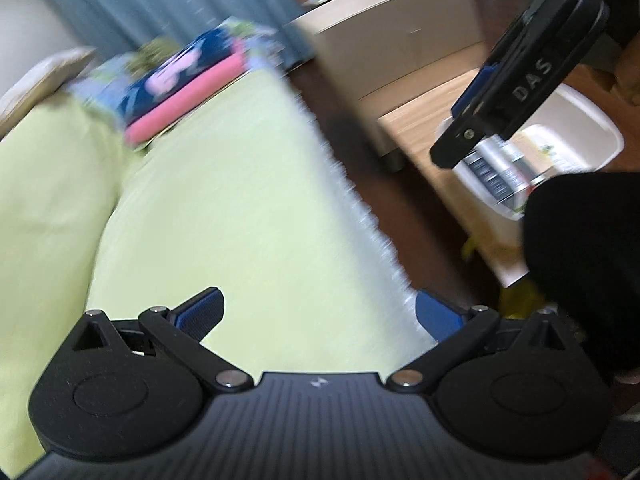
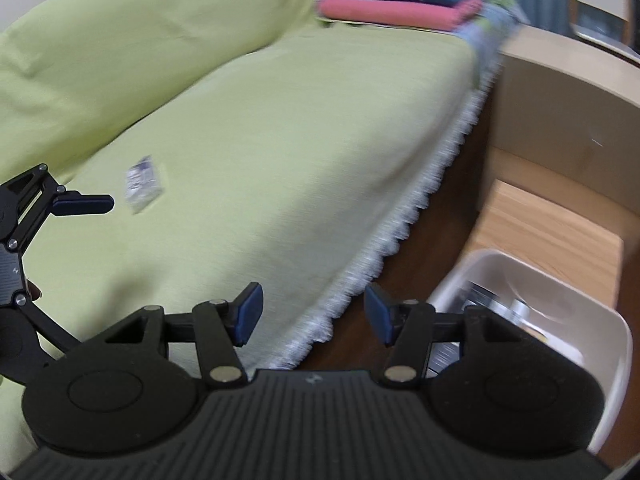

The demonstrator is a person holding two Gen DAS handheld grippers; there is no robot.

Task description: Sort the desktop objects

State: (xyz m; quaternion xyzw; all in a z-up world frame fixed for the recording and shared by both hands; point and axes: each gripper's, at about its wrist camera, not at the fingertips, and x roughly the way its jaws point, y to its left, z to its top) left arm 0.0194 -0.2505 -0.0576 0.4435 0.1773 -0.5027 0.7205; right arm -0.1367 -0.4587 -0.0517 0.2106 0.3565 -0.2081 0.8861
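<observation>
Both views are motion-blurred. My left gripper [image 1: 320, 312] is open and empty over a yellow-green sofa cover [image 1: 248, 208]. My right gripper [image 2: 314, 314] is open and empty above the cover's white fringed edge [image 2: 400, 236]. A small clear packet with purple print [image 2: 143, 184] lies on the cover, just right of the left gripper's fingertip [image 2: 86, 204] in the right wrist view. A white plastic bin [image 1: 576, 108] holding silver tubes and packets [image 1: 496, 168] stands on a low wooden table; the right gripper's body [image 1: 532, 64] hangs over it. The bin also shows in the right wrist view [image 2: 600, 308].
Folded cloths, pink [image 1: 188, 104] under dark blue, lie at the sofa's far end, also in the right wrist view [image 2: 396, 10]. A beige cabinet [image 1: 400, 36] stands beyond the wooden table [image 1: 424, 120]. A dark floor strip [image 2: 452, 208] separates sofa and table. Blue curtains [image 1: 168, 0] hang behind.
</observation>
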